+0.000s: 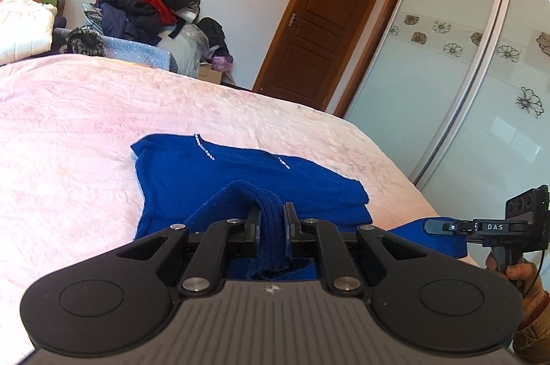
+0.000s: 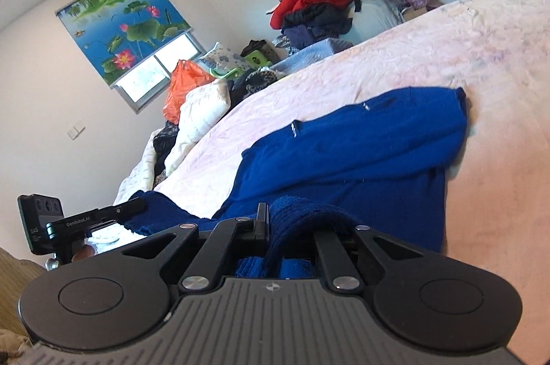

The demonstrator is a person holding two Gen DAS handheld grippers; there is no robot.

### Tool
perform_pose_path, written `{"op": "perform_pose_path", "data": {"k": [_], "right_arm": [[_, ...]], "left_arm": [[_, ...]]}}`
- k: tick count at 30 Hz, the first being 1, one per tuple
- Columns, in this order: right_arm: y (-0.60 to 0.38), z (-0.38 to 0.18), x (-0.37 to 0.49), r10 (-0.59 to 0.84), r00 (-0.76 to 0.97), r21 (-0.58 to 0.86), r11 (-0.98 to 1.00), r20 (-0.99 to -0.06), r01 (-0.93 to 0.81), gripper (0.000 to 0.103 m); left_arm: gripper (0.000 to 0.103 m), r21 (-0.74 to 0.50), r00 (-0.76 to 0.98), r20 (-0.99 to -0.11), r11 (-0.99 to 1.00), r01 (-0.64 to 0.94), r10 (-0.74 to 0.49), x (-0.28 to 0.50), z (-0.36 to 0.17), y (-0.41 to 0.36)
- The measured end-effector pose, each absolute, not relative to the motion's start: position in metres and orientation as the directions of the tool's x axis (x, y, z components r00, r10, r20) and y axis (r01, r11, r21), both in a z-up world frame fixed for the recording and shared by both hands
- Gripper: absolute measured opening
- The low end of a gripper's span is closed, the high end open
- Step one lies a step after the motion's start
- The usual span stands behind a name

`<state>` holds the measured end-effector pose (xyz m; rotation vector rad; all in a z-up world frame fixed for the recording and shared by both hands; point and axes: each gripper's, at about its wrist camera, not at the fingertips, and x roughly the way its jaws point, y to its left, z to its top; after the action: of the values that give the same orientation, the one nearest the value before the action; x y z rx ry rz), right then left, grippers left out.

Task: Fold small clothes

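A: Where is the sweater [image 1: 247, 179]?

B: It is spread on the pink bed [image 1: 68, 124], toward the near edge. Its far part lies flat on the cover; its near hem is lifted off it.

A: How is the hem held?

B: It is clamped at two points. The left tool [image 1: 273, 220] is closed on a bunch of ribbed hem, which is seen pinched between the jaws and trailing back toward the camera. The right tool [image 2: 292, 224] is likewise closed on a ridge of the same knit. In the left view the right tool is seen at the hem's other end, carried by a hand [image 1: 519, 270].

A: Why two grips, set apart?

B: Presumably so that the hem is kept stretched and straight. A fold made from one point would probably sag and skew.

A: Which step is judged to be in hand?

B: The near half is likely being carried over the far half, toward the shoulders.

A: What could go wrong?

B: Uneven travel of the tools would leave a crooked crease. The clothes pile [image 1: 137, 3] beyond the far edge is well apart and is no obstacle.
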<state>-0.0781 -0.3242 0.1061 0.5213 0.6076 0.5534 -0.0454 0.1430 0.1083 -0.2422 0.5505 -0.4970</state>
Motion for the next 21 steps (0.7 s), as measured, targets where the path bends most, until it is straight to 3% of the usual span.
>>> {"op": "perform_pose_path", "data": {"k": [10, 21], "right_arm": [[-0.313, 0.105, -0.030, 0.546, 0.735, 0.536, 0.791, -0.403, -0.294, 0.011], [-0.315, 0.087, 0.033, 0.516, 0.759, 0.574, 0.785, -0.397, -0.234, 0.011]], "left_arm": [[0.012, -0.219, 0.793, -0.488, 0.930, 0.294, -0.365, -0.001, 0.113, 0.112], [0.012, -0.181, 0.795, -0.537, 0.959, 0.218, -0.282, 0.058, 0.103, 0.094]]}}
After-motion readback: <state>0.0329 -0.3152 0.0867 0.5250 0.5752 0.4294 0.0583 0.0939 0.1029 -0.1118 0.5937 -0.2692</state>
